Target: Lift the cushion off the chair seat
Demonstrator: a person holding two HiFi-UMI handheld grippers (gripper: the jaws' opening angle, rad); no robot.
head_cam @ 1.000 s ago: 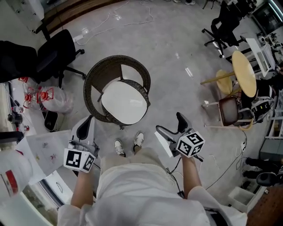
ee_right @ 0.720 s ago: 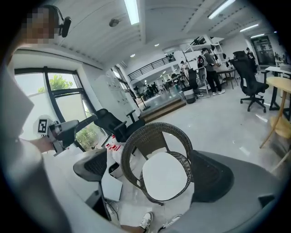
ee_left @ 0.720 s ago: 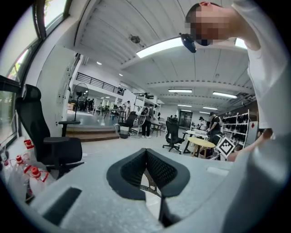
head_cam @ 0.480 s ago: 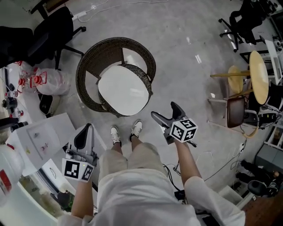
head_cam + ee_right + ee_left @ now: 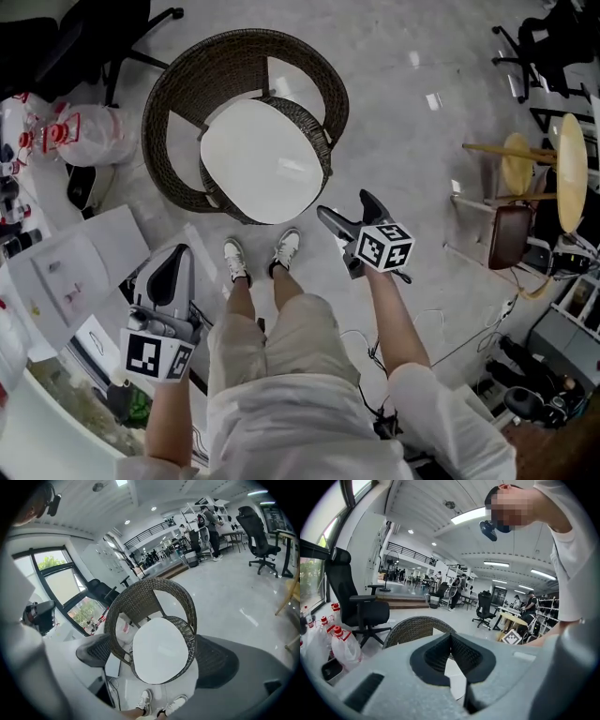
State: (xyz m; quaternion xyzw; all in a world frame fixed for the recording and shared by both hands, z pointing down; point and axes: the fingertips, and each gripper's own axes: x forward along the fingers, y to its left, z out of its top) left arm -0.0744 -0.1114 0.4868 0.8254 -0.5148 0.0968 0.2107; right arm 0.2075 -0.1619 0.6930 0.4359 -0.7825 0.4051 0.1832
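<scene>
Lying flat on wicker chair [image 5: 242, 42], white cushion [image 5: 261, 159], long axis back-to-front; L gripper [image 5: 173, 267] jaws together, R gripper [image 5: 345, 208] jaws spread.

There is one wicker chair [image 5: 184, 82] and one white cushion [image 5: 262, 159]. Grippers are two: the left gripper [image 5: 172, 269] and the right gripper [image 5: 349, 214], and each has one marker cube. I count two white shoes [image 5: 234, 259], two round wooden tops [image 5: 572, 159], one brown chair [image 5: 511, 234] and at least two black office chairs [image 5: 89, 28]
</scene>
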